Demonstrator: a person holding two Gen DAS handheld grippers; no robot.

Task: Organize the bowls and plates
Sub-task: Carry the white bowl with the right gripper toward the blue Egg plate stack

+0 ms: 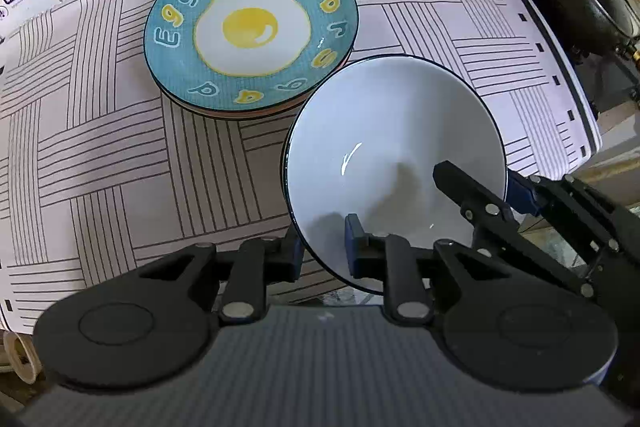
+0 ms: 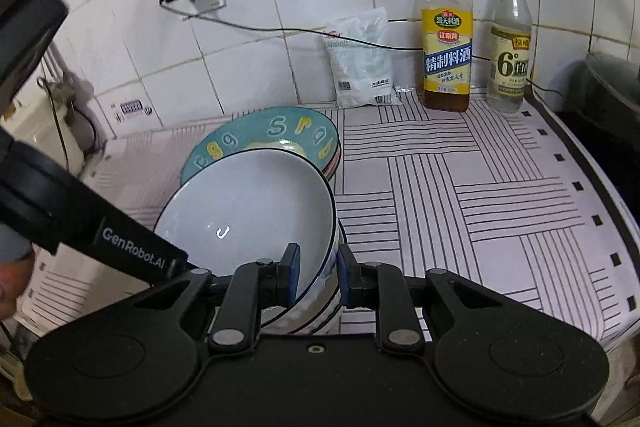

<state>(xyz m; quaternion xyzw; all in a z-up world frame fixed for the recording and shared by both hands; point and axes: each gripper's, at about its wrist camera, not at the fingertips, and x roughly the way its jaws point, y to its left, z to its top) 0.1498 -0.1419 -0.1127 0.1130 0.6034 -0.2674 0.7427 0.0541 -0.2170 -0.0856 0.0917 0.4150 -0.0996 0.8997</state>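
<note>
Both the left tongs [image 1: 322, 247] and right tongs [image 2: 318, 277] pinch the white bowl's [image 1: 384, 155] rim; a thin, slick edge could slip, dropping it against the egg plate [image 1: 250, 31] at upper left.

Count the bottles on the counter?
2. The yellow-label cooking wine bottle stands against the back wall tiles; the yellow-capped clear bottle stands just right of it, near the counter's edge. None look hidden.
</note>
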